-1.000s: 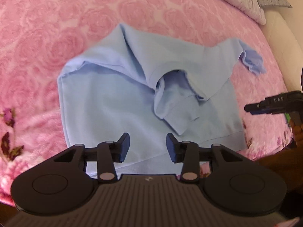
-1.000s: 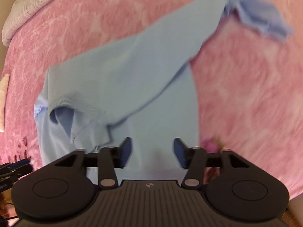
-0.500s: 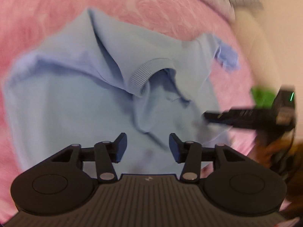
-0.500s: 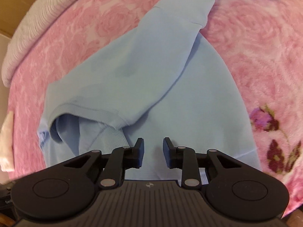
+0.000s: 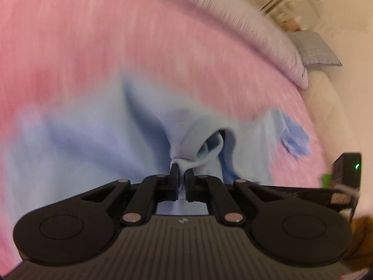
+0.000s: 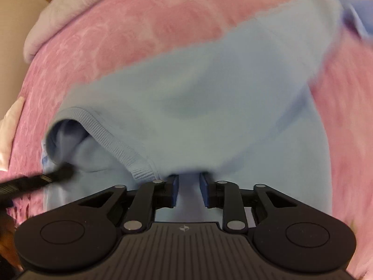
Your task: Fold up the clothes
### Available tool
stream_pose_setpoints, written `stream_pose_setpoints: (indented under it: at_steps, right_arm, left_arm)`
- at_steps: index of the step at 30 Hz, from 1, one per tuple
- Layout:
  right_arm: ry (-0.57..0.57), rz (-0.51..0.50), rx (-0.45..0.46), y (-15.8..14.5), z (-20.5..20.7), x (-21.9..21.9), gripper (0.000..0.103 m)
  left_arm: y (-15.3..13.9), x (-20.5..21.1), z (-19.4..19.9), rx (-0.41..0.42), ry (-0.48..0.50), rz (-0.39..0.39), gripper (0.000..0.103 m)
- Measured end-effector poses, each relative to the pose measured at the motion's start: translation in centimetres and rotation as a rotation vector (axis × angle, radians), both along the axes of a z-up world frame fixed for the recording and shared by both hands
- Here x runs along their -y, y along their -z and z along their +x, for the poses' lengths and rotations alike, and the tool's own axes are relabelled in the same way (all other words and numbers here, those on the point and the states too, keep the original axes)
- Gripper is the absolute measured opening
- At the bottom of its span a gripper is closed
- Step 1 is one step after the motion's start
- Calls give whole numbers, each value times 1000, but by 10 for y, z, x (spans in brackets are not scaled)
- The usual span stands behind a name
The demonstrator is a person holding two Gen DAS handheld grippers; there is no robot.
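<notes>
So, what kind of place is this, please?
Most likely a bedroom: a light blue sweatshirt lies on a pink rose-patterned bedspread, with a pale pillow along the far edge.

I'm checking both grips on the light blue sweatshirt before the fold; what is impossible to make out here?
- Left wrist view: motion blur smears the pink floral blanket and most of the light blue sweatshirt; only the bunch pinched in the left gripper is sharp.
- Right wrist view: the right gripper is closing, its fingertips tucked under a fold, so contact is hidden.
</notes>
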State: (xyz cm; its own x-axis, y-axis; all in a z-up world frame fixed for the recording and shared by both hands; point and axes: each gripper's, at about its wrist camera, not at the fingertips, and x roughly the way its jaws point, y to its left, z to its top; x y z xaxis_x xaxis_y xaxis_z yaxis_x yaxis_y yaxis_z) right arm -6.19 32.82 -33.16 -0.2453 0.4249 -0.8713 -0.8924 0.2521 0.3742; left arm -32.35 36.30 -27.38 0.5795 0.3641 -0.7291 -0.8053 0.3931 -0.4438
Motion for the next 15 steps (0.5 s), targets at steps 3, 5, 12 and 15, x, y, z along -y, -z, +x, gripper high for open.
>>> stream_pose_setpoints:
  at_steps: [3,5,12,15]
  right_arm:
    - [64,209,58,-41,14,-47,26]
    - [157,319,78,-71,30,-71,29]
    - [185,308,47,-91,47,-54,49]
    - [143,207,29,-69,40,-22,51]
  left_arm:
    - [-61,-43,-14,-183,-26,330,2]
    - [-90,-74,-28,-334,-58,457,3]
    - [-106,-99,-96,-798,-157,461,14]
    - [-84,-93,-141,-998,-229,321,19]
